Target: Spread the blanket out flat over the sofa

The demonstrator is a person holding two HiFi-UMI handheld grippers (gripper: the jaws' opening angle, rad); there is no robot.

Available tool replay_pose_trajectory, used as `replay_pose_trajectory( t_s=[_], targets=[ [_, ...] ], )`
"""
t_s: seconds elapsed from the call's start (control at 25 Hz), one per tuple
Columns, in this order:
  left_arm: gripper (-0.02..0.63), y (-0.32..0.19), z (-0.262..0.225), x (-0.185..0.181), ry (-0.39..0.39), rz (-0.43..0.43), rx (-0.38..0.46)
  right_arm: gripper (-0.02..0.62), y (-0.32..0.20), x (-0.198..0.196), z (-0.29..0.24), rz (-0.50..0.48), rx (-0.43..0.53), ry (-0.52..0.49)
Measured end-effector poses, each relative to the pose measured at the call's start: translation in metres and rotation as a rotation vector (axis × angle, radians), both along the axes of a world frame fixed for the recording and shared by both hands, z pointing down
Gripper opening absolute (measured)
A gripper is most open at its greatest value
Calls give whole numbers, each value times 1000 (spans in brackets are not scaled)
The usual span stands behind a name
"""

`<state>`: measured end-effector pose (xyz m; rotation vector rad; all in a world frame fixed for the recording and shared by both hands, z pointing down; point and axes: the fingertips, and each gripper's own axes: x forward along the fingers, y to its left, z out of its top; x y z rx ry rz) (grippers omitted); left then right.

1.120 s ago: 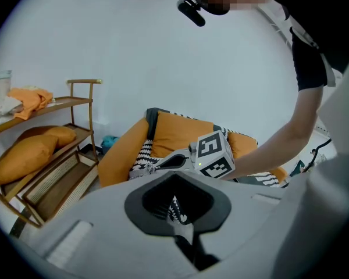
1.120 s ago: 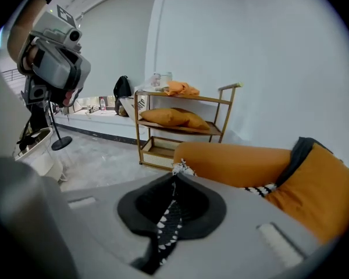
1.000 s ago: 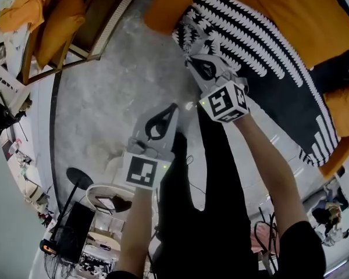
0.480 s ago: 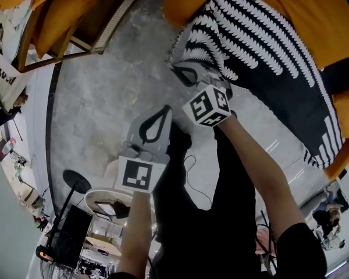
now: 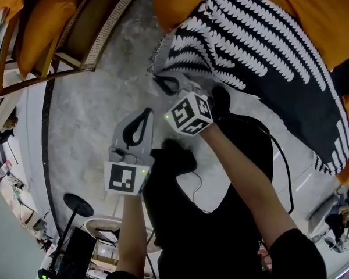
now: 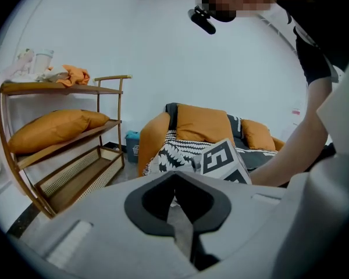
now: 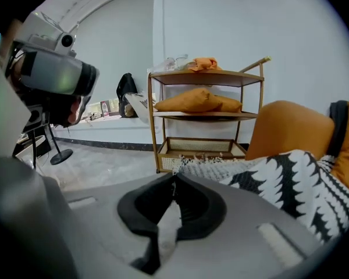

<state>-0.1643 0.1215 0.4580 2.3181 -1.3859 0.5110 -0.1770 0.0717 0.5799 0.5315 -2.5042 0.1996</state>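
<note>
While no lettering reads clearly anywhere, the print we can make out is the black-and-white square pattern on the right marker cube (image 5: pixel 189 113) and on the left marker cube (image 5: pixel 125 178).

Our right gripper (image 5: pixel 158 79) has its jaws pressed together on the fringed corner of the blanket (image 5: pixel 250 45), and in the right gripper view the white fringe starts right at the tips. From those tips the black-and-white patterned blanket runs ahead and to the right, lying over the seat of the orange sofa (image 5: pixel 302 4). Its lower edge hangs off the sofa's front towards the floor (image 5: pixel 93 97).

Our left gripper (image 5: pixel 146 112) is closed with nothing between its jaws. It hovers just beside the right gripper, apart from the blanket's edge.

Ahead of the left jaws and to their left lies bare grey floor, open as far as the wooden rack (image 5: pixel 64 34), which holds an orange cushion (image 7: pixel 198 102). Behind the left jaws, near our legs, stands a round black stand base (image 5: pixel 78 205).
</note>
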Motion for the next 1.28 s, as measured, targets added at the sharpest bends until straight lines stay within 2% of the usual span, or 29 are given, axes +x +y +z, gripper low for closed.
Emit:
replay_pose_trajectory(
  t_s=[0.24,0.4,0.68,0.84,1.0,1.16,1.28],
  targets=[
    [11,-19,52,-11,-36,21,42,11,-3,-13,65,23,-31,-37],
    [11,-35,80,-12,-63,37,90,11,-13,-18,112,33,-24,-28],
    [11,-53,128,-16,-72,56,126,11,-39,-28,172,130,-44,-46],
    [11,-51,135,-17,-55,67,161,11,-44,-23,188,178,-22,-42],
    [11,-53,127,-22,-75,87,223,11,-52,-28,190,206,42,-45],
    [11,-66,158,-16,-56,102,220,11,-59,-24,240,211,-1,2],
    [11,-69,164,-14,-49,119,230,11,-64,-26,251,215,-4,24]
  ],
)
